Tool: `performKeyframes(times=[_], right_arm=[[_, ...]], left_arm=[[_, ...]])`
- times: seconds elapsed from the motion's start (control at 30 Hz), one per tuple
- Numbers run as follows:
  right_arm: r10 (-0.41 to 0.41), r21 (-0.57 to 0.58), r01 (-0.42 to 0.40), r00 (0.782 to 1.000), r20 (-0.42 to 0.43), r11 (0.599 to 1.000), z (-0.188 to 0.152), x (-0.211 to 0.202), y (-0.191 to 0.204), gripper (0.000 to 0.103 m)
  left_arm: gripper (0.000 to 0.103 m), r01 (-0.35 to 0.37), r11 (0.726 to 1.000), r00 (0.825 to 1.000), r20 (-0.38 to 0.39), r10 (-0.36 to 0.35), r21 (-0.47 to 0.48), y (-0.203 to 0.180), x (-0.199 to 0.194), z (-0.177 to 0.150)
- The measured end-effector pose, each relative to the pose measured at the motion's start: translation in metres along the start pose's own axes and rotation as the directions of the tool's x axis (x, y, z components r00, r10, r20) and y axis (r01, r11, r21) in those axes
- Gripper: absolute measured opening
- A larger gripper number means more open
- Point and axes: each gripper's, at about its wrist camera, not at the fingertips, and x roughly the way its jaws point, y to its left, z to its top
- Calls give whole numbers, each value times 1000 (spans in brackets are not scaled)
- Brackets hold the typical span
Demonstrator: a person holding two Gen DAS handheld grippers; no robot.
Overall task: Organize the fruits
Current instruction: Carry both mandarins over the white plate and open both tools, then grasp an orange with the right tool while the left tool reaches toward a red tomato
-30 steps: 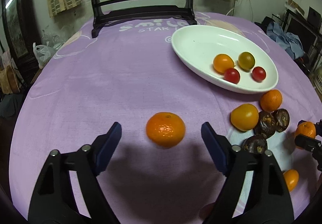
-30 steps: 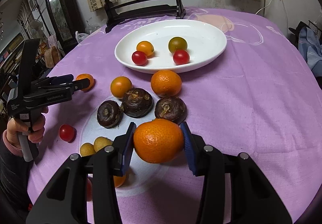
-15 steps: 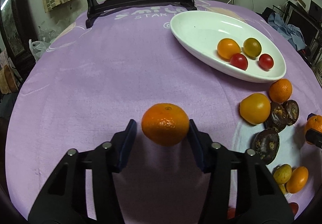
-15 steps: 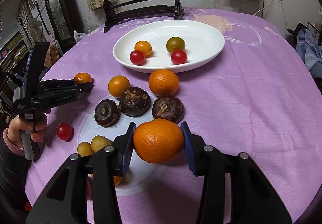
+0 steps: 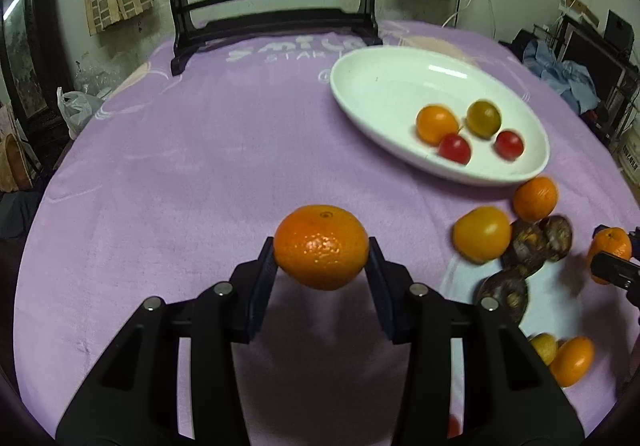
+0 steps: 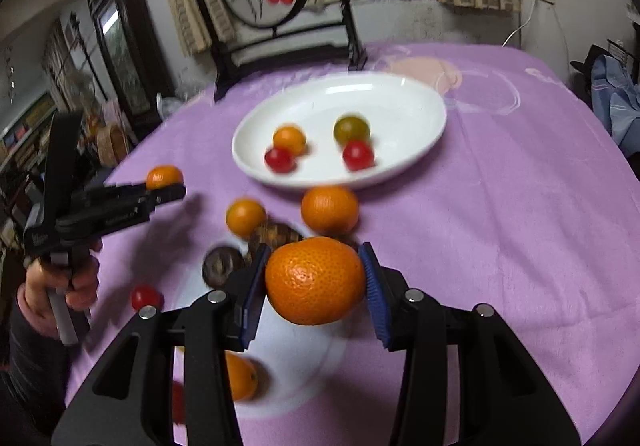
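My left gripper (image 5: 321, 246) is closing its jaws, and its blue pads press both sides of a tangerine (image 5: 322, 262) over the purple cloth at centre. From the right wrist view that left gripper (image 6: 168, 191) is at the left, in a person's hand (image 6: 60, 286). My right gripper (image 6: 314, 252) is shut on a second tangerine (image 6: 315, 282), held clear above the loose fruit. A white oval dish (image 5: 360, 85) at the right holds several small tomatoes (image 5: 436, 123); in the right wrist view the dish (image 6: 400, 93) lies straight ahead.
Loose fruit lies between the grippers and the dish: an orange (image 6: 329, 207), a yellow tomato (image 6: 245, 216), dark brown fruits (image 6: 222, 266), a red cherry tomato (image 6: 146, 296) and a kumquat (image 6: 240, 376). A dark wooden screen stand (image 5: 272, 5) stands at the table's far edge.
The left jaws have closed from wide open onto the tangerine between them. The right gripper, still holding its tangerine, has tipped upward, so the dish sits lower in its view.
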Motion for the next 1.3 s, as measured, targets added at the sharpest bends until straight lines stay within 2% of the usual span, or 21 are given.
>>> performKeyframes(times=[0.1, 0.2, 0.27, 0.43, 0.63, 0.67, 0.7, 0.73, 0.8, 0.87, 0.93, 1.07, 1.3], right_arm=[[-22, 56, 16, 995, 96, 998, 20, 2, -11, 45], [-63, 108, 49, 990, 129, 993, 40, 14, -22, 45], [-61, 134, 44, 990, 124, 990, 54, 28, -29, 45], [-84, 114, 73, 992, 97, 991, 72, 58, -33, 45], [-86, 92, 82, 995, 41, 992, 79, 87, -32, 46], [-83, 93, 81, 996, 21, 992, 78, 89, -32, 52], [-78, 97, 76, 997, 16, 992, 78, 89, -32, 55], [-76, 101, 74, 997, 20, 992, 78, 86, -31, 56], [-81, 92, 77, 996, 48, 993, 76, 75, -28, 57], [-86, 82, 81, 995, 58, 993, 74, 65, -24, 58], [-79, 72, 74, 994, 73, 995, 69, 51, -18, 58], [-59, 28, 56, 993, 98, 998, 52, 27, -1, 59], [45, -59, -46, 999, -12, 997, 6, 9, 26, 59]], left_arm=[[45, 56, 998, 997, 61, -54, -39, -5, -11, 16], [45, 84, 996, 993, 91, -80, -41, -21, -7, 39], [45, 92, 995, 992, 92, -88, -38, -30, 1, 49], [45, 89, 995, 995, 59, -86, -49, -44, 34, 76], [45, 56, 997, 998, 13, -55, -50, -42, 58, 82], [46, 55, 997, 998, 9, -55, -48, -42, 59, 81], [56, 58, 997, 998, 13, -57, -53, -41, 58, 81], [70, 52, 997, 998, 24, -50, -58, -40, 55, 80], [77, 20, 998, 998, 58, -17, -52, -40, 44, 79], [80, 19, 999, 997, 69, -16, -44, -40, 35, 77], [88, 20, 998, 997, 79, -16, -53, -38, 22, 73], [96, 22, 999, 996, 88, -18, -44, -33, -1, 67], [98, 11, 996, 997, 72, -5, -87, -6, -27, 37]])
